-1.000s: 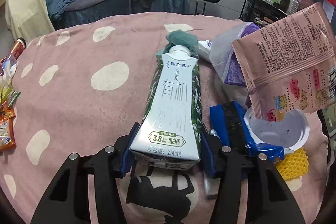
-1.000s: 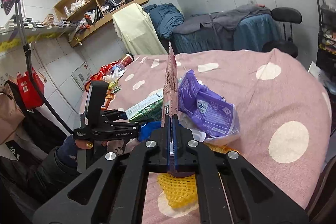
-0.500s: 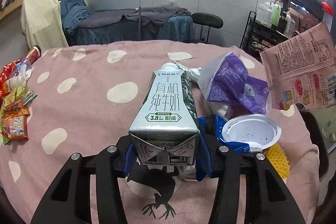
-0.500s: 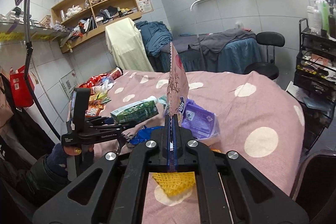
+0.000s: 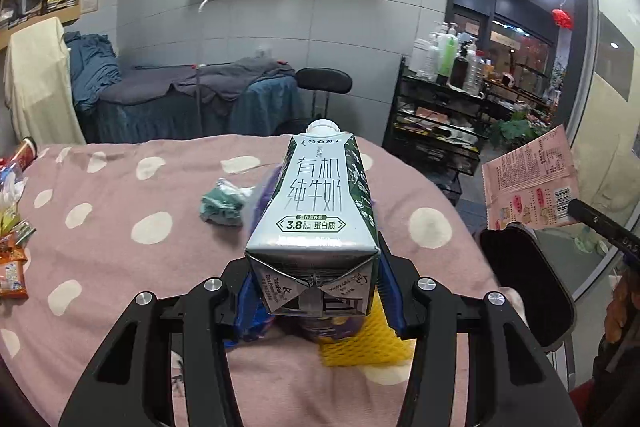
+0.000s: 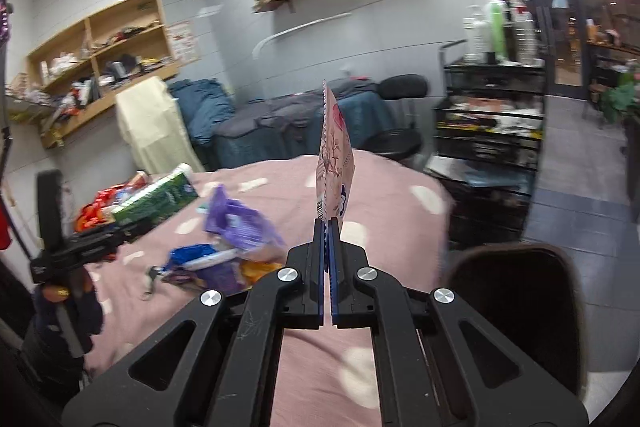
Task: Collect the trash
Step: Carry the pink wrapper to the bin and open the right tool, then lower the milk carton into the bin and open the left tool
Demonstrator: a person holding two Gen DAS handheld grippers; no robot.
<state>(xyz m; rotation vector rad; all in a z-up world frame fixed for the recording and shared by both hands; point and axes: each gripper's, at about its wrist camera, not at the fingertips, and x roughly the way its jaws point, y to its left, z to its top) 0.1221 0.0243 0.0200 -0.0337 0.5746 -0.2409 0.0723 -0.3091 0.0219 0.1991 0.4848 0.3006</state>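
My left gripper is shut on a white and green milk carton and holds it above the pink dotted table. The carton also shows in the right wrist view. My right gripper is shut on a flat pink snack wrapper, held upright and edge-on above the table's right side. The wrapper shows in the left wrist view at the right. A purple bag, a blue wrapper and yellow foam netting lie on the table below.
A crumpled green wrapper lies mid-table. Snack packets sit along the table's left edge. A dark chair stands right of the table, a black cart with bottles behind it. A draped bed stands behind.
Both grippers have risen from the table and tilted up, the left with the carton, the right with the pink wrapper. The trash pile now lies lower in both views.
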